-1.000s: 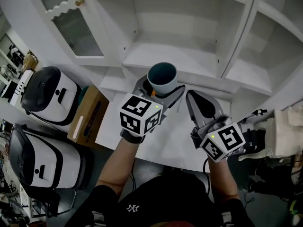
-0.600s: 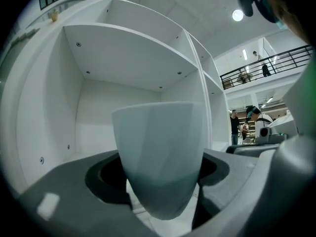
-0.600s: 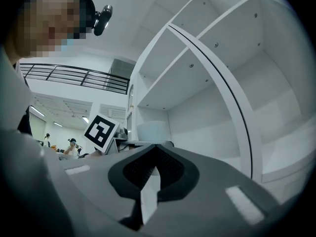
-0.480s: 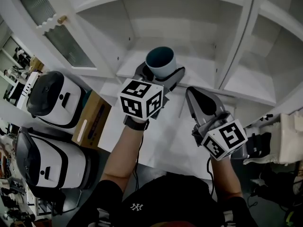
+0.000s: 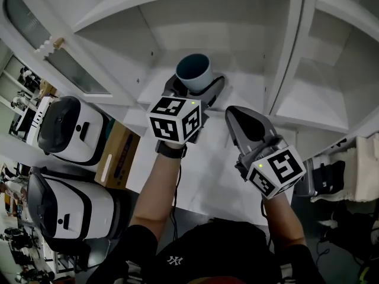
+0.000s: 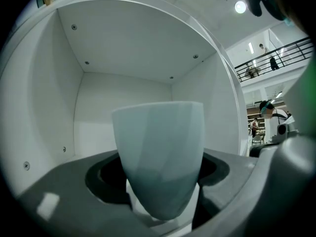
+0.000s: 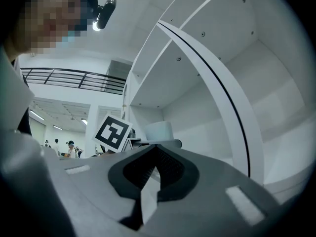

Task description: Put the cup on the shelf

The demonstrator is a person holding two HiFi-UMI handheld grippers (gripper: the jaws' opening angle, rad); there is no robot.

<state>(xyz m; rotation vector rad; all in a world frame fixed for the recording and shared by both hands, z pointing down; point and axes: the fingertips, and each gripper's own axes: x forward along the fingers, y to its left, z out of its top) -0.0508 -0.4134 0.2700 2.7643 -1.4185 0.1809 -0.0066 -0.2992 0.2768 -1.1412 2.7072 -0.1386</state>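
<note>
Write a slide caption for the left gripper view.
Left gripper shut on a pale blue cup, held upright before a white shelf compartment.

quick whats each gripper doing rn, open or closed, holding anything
left gripper: closed on the cup
right gripper: closed, holding nothing

Right gripper point(image 7: 154, 149): grey jaws closed together, nothing between them. Beyond the tips, a pale cup point(image 7: 159, 131) stands upright, a black-and-white marker cube point(image 7: 112, 132) just to its left. White shelf unit point(image 7: 256, 83) fills the right. Dark railing point(image 7: 74, 78) far left.
</note>
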